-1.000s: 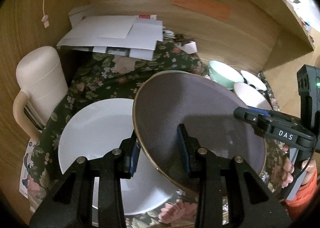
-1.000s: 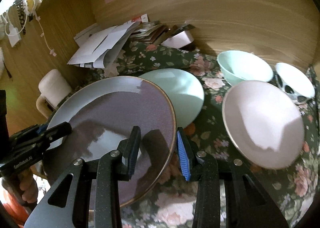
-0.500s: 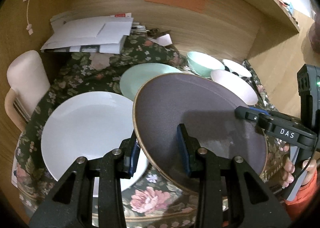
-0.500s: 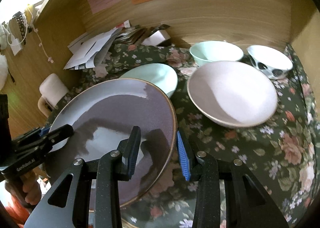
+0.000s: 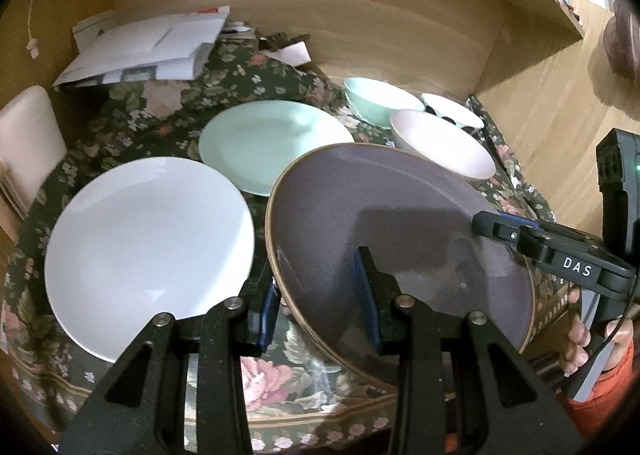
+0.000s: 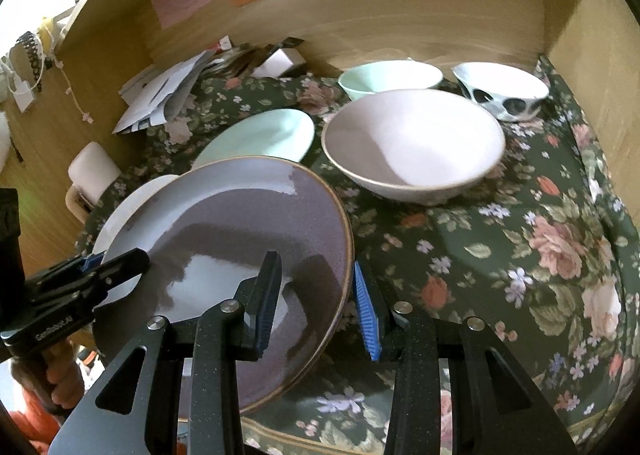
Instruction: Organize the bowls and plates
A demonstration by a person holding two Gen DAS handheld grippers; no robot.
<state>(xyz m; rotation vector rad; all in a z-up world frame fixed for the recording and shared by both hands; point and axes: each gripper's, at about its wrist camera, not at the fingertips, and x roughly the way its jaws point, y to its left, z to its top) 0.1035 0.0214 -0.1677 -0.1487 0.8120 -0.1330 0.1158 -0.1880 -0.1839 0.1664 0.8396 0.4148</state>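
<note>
Now the purple plate, clamped at opposite rims by both grippers, has swung clear of the white plate (stacking pending).

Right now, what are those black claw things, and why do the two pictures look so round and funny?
Those are grabbers, one in each of a person's hands. A small camera sits on each, looking along its two fingers, so everything looks bent.

One picture comes from the left gripper, the other from the right gripper. Both pinch the rim of the same purple plate, on opposite sides, holding it tilted above the flowery tablecloth.

On the cloth lie a white plate, a mint plate, a big pale pink bowl, a mint bowl and a black-spotted white bowl. Papers are piled at the back.
</note>
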